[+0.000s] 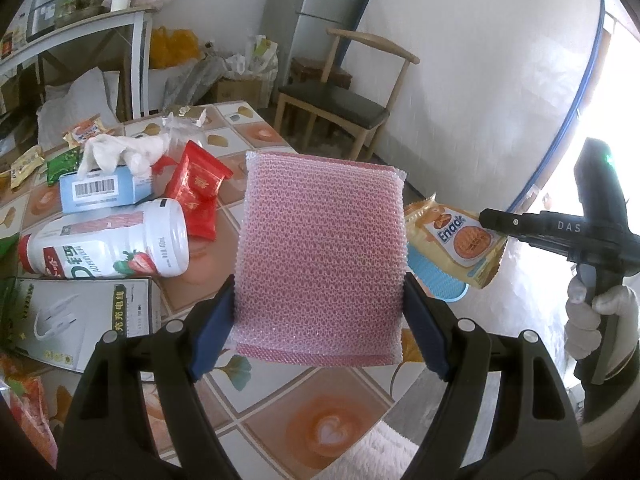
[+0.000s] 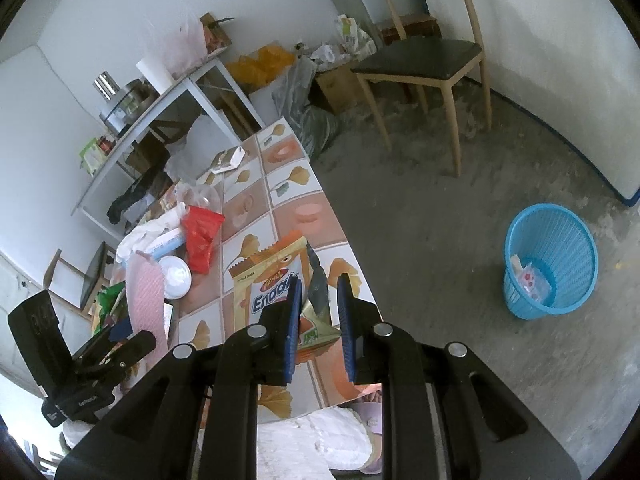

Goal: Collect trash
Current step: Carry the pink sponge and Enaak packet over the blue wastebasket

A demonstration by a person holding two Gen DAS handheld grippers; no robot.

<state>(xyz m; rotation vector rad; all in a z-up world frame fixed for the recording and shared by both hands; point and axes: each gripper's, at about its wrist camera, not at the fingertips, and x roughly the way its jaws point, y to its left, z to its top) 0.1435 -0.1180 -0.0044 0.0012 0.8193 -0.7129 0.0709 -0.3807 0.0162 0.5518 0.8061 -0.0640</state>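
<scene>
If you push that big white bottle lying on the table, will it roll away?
Probably a little. The bottle lies on its side and its body looks round, so a sideways nudge should roll it. It likely won't go far: a blue box and red packets sit right beside it. Whether it is full, so heavy, cannot be told.

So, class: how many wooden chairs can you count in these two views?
1: a wooden chair with a dark seat stands on the floor by the white wall, beyond the table. Clutter may hide others.
</scene>
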